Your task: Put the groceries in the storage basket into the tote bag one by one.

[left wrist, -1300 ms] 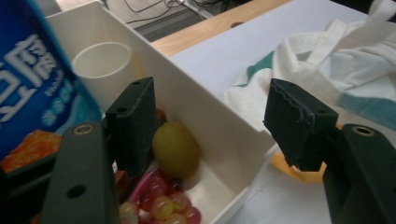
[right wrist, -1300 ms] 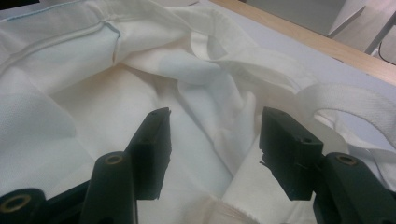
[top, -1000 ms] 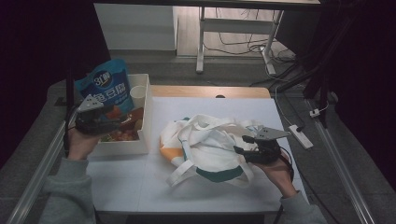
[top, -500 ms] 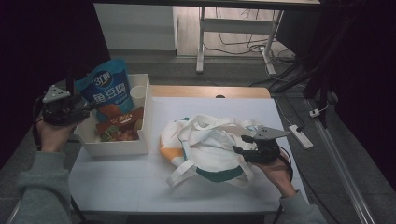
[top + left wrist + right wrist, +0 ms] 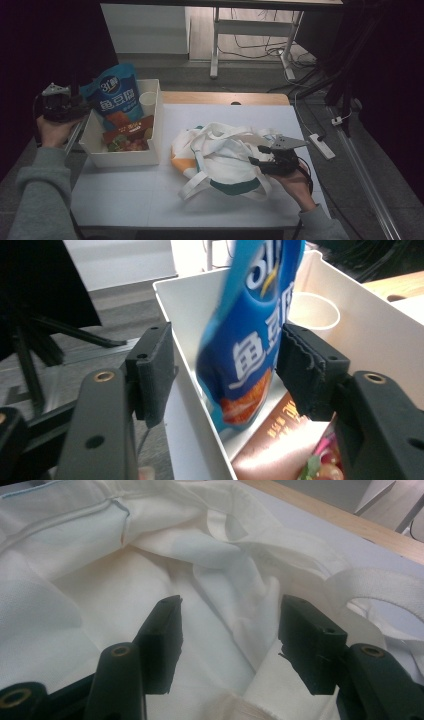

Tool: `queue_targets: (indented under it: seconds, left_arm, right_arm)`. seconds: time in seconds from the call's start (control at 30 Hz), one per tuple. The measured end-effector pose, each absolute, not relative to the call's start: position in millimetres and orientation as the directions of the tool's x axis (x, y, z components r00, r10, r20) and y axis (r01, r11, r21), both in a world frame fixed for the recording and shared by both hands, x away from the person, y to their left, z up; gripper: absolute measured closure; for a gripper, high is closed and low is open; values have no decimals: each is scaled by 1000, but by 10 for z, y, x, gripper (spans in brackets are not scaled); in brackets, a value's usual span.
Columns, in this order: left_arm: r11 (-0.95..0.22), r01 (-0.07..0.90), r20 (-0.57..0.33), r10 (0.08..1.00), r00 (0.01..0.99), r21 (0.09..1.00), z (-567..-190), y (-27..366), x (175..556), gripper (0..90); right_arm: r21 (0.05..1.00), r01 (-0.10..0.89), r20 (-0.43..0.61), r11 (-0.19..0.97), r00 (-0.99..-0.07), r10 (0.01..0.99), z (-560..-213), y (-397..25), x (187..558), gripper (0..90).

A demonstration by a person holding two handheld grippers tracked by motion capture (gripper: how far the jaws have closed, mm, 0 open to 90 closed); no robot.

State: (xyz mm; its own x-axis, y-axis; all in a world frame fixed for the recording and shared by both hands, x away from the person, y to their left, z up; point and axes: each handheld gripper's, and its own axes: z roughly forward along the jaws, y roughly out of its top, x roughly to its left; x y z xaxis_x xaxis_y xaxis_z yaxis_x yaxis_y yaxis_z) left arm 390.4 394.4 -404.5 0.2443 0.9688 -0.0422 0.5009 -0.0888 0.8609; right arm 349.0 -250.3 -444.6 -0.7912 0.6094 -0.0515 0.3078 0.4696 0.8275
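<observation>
A blue snack bag [image 5: 117,95] [image 5: 250,340] stands upright in the white box [image 5: 157,117] [image 5: 185,310] at the table's left. Off the box's left side, my left gripper [image 5: 81,106] [image 5: 225,365] hangs open and points at the bag without touching it; the box wall lies between them. A white tote bag [image 5: 220,155] [image 5: 100,580] with green and orange trim lies crumpled mid-table. At its right side my right gripper [image 5: 256,156] [image 5: 227,630] is open, jaws just above the cloth folds, holding nothing.
The box also holds a paper cup [image 5: 147,102] [image 5: 312,312] and a reddish snack packet [image 5: 127,132] [image 5: 280,440]. A tote strap [image 5: 380,587] loops near the wooden far edge [image 5: 225,97]. A power strip [image 5: 321,146] lies on the floor to the right.
My left gripper has drawn back leftward, from over the box to outside its left wall. The blue bag stays upright in the box. The right gripper has barely moved.
</observation>
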Motion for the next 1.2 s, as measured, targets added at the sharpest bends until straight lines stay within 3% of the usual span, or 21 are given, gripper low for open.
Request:
queue_targets:
  seconds: [0.27, 0.4, 0.5, 0.73, 1.2]
  left_arm:
    - [-160, 493, -7, 948, 319, 855, -4043, 3915, 4166, 584]
    - [-188, 485, 29, 948, 316, 854, -4028, 3889, 4206, 792]
    - [-244, 465, 79, 935, 347, 851, -4011, 3837, 4192, 888]
    - [-153, 447, 4, 949, 316, 881, -3973, 3808, 4206, 894]
    - [-106, 356, -16, 947, 322, 929, -3660, 3757, 4089, 896]
  right_arm:
    - [822, 315, -51, 475, -790, 612, -4469, -2493, 3500, 426]
    - [821, 317, -50, 475, -789, 613, -4480, -2498, 3505, 426]
    - [819, 320, -49, 476, -788, 614, -4484, -2504, 3504, 426]
    - [819, 323, -48, 474, -785, 617, -4494, -2514, 3502, 425]
    - [821, 322, -48, 471, -784, 619, -4489, -2528, 3502, 425]
